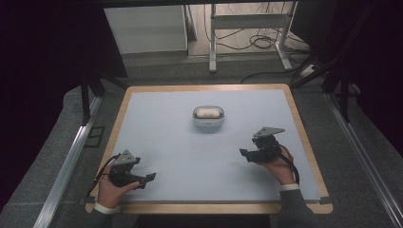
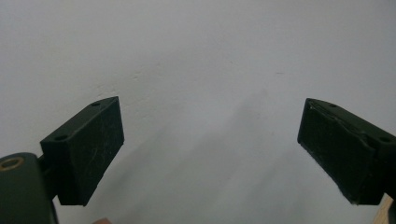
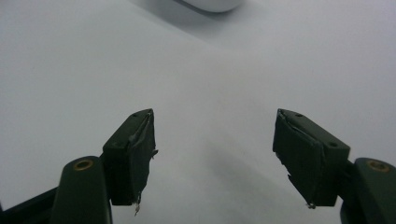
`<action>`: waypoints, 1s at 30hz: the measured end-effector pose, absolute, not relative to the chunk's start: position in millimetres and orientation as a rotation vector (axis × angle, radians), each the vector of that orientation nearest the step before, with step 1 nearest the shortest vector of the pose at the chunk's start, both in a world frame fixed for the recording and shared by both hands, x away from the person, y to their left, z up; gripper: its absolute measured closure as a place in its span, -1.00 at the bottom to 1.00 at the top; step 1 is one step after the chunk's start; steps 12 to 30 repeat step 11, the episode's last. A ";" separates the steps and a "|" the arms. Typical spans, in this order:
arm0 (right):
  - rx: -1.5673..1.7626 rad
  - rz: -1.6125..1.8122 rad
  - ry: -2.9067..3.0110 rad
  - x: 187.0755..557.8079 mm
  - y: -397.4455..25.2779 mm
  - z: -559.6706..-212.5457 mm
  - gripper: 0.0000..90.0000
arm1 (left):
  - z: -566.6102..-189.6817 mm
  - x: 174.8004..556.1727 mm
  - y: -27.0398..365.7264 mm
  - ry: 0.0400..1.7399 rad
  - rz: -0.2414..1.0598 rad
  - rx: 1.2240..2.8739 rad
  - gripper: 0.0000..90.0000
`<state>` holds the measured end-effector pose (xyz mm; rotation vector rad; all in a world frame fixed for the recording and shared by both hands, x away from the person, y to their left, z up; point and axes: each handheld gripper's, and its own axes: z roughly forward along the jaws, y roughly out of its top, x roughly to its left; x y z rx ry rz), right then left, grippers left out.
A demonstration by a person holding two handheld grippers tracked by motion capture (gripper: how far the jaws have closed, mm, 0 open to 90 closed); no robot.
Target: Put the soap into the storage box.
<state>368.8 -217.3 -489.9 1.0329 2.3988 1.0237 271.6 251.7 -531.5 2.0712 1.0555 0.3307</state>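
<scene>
The table [image 1: 142, 102] carries a pale blue mat inside a wooden border. A small rounded case [image 1: 208, 116], clear on the outside with a whitish piece inside, sits on the mat nearer the far edge than the near one, roughly midway between the left and right edges. Nothing touches it.

Your left hand [image 1: 110, 190] comes in over the near edge by the near-left corner and holds the left gripper [image 1: 151, 177], which points toward the right edge along the mat. In the left gripper view its two black jaws stand wide apart with bare mat between them; they hold nothing. One finger [image 2: 86, 149] shows a flat, lightly scuffed pad.

Your right hand [image 1: 278, 167] enters near the near-right corner, a dark sleeve and white cuff behind it. It holds the right gripper [image 1: 245, 153], whose jaws point toward the left edge and slightly away from you. A grey three-cornered plate rides on top of it. In the right gripper view the jaws are likewise spread well apart and hold nothing; the pad edges look frayed. The lower edge of the case [image 3: 210, 4] appears at the top of that view, well apart from the jaws.

The two grippers are well apart from each other, and each is well apart from the case.
</scene>
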 end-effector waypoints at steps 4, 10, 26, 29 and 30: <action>1.050 1.016 2.392 367.0 -220.7 -492.1 -0.37 | -532.1 271.5 250.7 1.054 0.330 2.075 -0.83; 1.020 1.040 2.355 362.0 -218.9 -487.5 -0.41 | -531.0 270.7 252.4 1.051 0.335 2.070 -0.83; 1.017 1.043 2.349 361.2 -219.2 -487.7 -0.41 | -530.6 270.3 253.1 1.049 0.337 2.068 -0.83; 1.017 1.043 2.349 361.2 -219.2 -487.7 -0.41 | -530.6 270.3 253.1 1.049 0.337 2.068 -0.83; 1.017 1.043 2.349 361.2 -219.2 -487.7 -0.41 | -530.6 270.3 253.1 1.049 0.337 2.068 -0.83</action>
